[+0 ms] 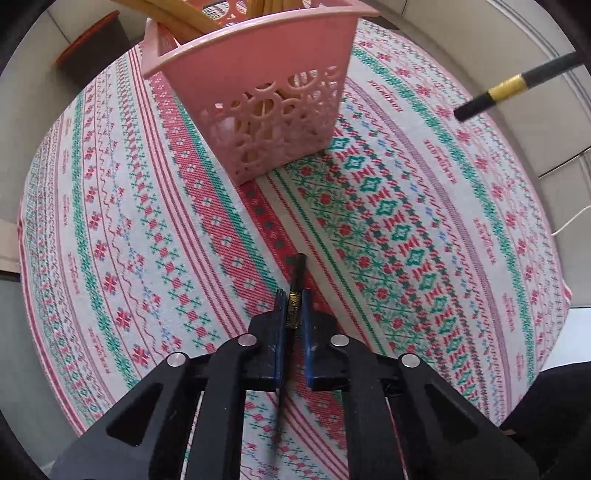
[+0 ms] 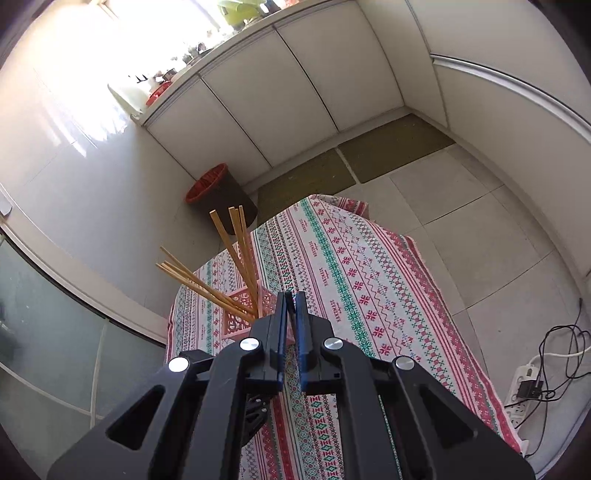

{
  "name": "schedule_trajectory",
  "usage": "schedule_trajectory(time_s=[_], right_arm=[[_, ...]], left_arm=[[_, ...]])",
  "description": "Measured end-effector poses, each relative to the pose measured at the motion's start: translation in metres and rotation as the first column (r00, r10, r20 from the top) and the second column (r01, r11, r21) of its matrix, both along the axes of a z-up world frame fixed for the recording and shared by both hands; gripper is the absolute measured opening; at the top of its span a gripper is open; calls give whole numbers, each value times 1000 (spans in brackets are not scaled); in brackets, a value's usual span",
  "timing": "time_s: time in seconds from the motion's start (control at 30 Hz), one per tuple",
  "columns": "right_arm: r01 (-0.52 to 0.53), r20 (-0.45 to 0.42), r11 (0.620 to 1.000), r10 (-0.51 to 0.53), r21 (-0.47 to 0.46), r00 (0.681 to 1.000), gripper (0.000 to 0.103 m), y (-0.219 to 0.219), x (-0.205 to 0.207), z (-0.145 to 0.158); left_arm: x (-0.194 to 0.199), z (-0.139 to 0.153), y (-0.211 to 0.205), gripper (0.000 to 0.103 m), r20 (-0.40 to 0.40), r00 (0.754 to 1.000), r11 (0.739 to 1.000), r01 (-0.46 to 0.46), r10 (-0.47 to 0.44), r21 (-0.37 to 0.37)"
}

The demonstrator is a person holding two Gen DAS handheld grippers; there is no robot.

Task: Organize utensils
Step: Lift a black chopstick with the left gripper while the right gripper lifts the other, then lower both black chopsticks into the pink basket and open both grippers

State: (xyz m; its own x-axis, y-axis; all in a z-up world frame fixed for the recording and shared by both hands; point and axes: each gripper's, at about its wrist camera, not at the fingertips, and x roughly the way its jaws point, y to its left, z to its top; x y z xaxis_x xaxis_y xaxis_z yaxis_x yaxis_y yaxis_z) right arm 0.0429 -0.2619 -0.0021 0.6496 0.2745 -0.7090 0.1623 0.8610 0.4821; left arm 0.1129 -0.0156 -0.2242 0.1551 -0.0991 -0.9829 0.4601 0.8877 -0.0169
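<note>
My left gripper points steeply down at the patterned tablecloth and is shut on a black chopstick with a gold band. The chopstick's end sticks out past the blue pads. Beyond it stands a pink perforated basket holding several wooden chopsticks. A second black chopstick with a gold band hangs in the air at the upper right, its far part out of frame. In the right wrist view my right gripper is shut above the basket, with a dark sliver between its tips. The wooden chopsticks fan out to the left.
The round table ends close behind the basket. A dark bin with a red rim stands on the floor beyond it, by white cabinets. A power strip with cables lies on the floor at right.
</note>
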Motion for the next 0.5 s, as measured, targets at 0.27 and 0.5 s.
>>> schedule_trajectory(time_s=[0.27, 0.5], right_arm=[[-36, 82, 999, 38, -31, 996, 5, 3, -13, 23], [-60, 135, 998, 59, -1, 989, 5, 5, -23, 45]], left_arm=[[-46, 114, 31, 6, 216, 976, 974, 38, 11, -222], [-51, 205, 35, 6, 406, 905, 933, 29, 128, -358]])
